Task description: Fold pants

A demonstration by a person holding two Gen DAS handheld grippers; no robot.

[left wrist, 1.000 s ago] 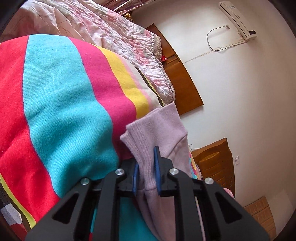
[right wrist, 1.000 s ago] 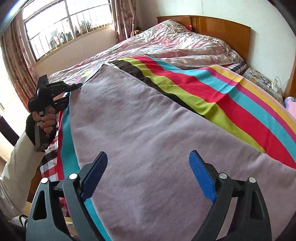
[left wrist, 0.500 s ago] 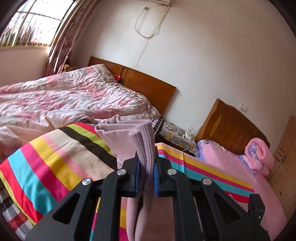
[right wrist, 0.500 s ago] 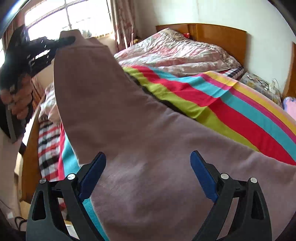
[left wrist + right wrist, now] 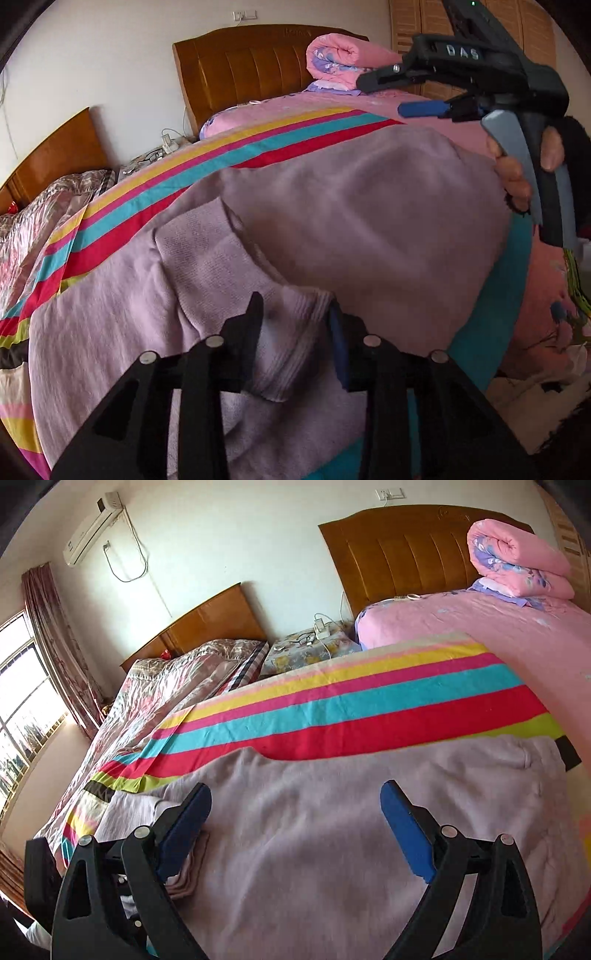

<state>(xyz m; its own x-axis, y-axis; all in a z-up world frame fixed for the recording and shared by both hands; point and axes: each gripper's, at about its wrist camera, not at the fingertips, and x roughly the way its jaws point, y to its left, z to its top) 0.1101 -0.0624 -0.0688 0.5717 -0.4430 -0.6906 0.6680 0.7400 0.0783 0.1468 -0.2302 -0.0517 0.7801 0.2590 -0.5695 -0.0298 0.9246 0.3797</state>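
Lilac pants (image 5: pixel 351 221) cuff between opening left gripper (image 5: pixel 295 325) jaws

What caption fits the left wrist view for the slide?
Left claw opening over the ribbed cuff of lilac pants laid on a striped blanket.

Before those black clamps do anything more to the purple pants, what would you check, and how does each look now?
1. Left gripper letting go: ok; jaws opening, ribbed cuff between them, pads apart from it.
2. Right gripper empty: ok; jaws wide over the cloth.
3. Pants folded over, lying on the striped blanket: ok.
4. Edges aligned: cannot tell.
5. Fold smooth: not ok; bunched near the cuff.
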